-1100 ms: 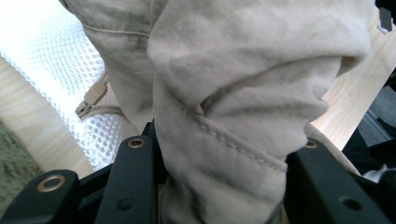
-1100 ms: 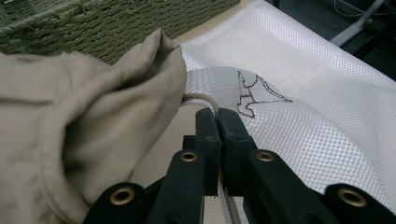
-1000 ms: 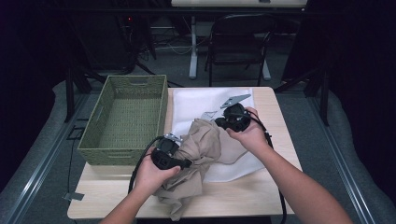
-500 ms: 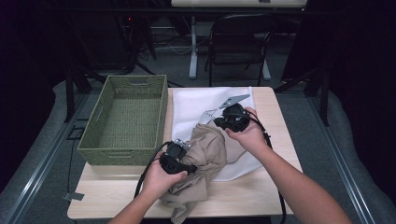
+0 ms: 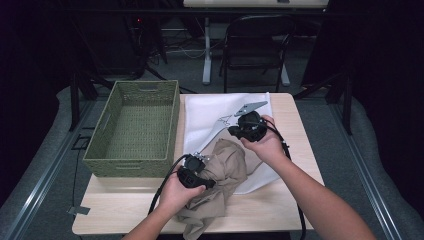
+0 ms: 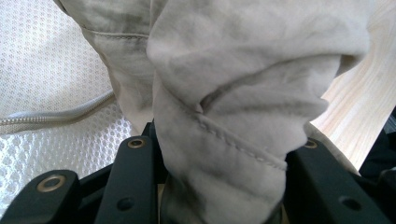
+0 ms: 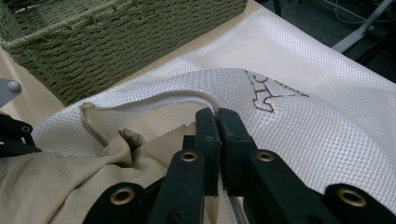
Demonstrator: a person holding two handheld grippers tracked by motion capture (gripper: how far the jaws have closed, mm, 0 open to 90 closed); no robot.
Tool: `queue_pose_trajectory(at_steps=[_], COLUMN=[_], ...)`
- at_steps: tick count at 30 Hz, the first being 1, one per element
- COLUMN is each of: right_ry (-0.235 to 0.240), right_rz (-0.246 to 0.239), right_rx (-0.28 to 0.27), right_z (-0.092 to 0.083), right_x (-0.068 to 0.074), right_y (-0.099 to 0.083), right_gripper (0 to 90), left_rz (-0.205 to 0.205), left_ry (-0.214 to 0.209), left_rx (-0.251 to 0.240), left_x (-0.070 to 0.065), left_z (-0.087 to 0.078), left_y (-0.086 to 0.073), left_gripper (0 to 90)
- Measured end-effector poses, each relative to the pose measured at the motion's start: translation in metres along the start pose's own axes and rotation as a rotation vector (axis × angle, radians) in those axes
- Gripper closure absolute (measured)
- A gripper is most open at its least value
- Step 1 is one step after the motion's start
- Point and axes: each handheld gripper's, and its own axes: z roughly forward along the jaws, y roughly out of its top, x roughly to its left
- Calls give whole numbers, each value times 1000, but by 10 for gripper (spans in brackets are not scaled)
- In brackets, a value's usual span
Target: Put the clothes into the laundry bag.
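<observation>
A beige garment (image 5: 227,165) lies bunched at the table's front, partly inside the mouth of a white mesh bag (image 5: 210,112). My left gripper (image 5: 209,176) is shut on a thick fold of the garment (image 6: 243,93), which bulges between its jaws (image 6: 219,158) above the mesh (image 6: 42,70). My right gripper (image 5: 232,131) is shut on the bag's corded rim (image 7: 154,100) and holds it lifted; its jaws (image 7: 218,116) stand pressed together on the hem. Beige cloth (image 7: 93,177) sits under that raised rim.
A green woven basket (image 5: 135,125) stands left of the bag, close to the rim (image 7: 116,42). Bare wooden tabletop (image 5: 300,150) shows to the right and in front. A chair (image 5: 255,45) stands beyond the far edge. Cables trail from both grippers.
My left gripper has moved right and lower with the garment fold, pushing it closer to the bag's mouth. The right gripper has kept still on the rim.
</observation>
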Motion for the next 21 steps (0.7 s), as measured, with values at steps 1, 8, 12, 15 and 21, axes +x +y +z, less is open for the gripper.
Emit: queue_pose_trajectory(at_steps=[1, 8, 12, 15, 21], right_ry=[-3, -2, 2, 6, 4], right_rz=[-1, -3, -12, -21, -24], right_rx=[-3, -12, -20, -19, -27], right_z=[0, -2, -4, -5, -7], right_x=[0, 2, 6, 8, 9], right_y=[0, 0, 1, 2, 2], right_gripper=[875, 875, 875, 875, 875], left_rz=[0, -29, -41, -45, -38], left_ry=[1, 10, 17, 25, 48], left_rx=[0, -15, -19, -20, -24], left_x=[0, 2, 2, 2, 3], left_z=[0, 3, 5, 7, 11], left_y=[0, 2, 7, 11, 19], left_gripper=[603, 602, 601, 600, 596])
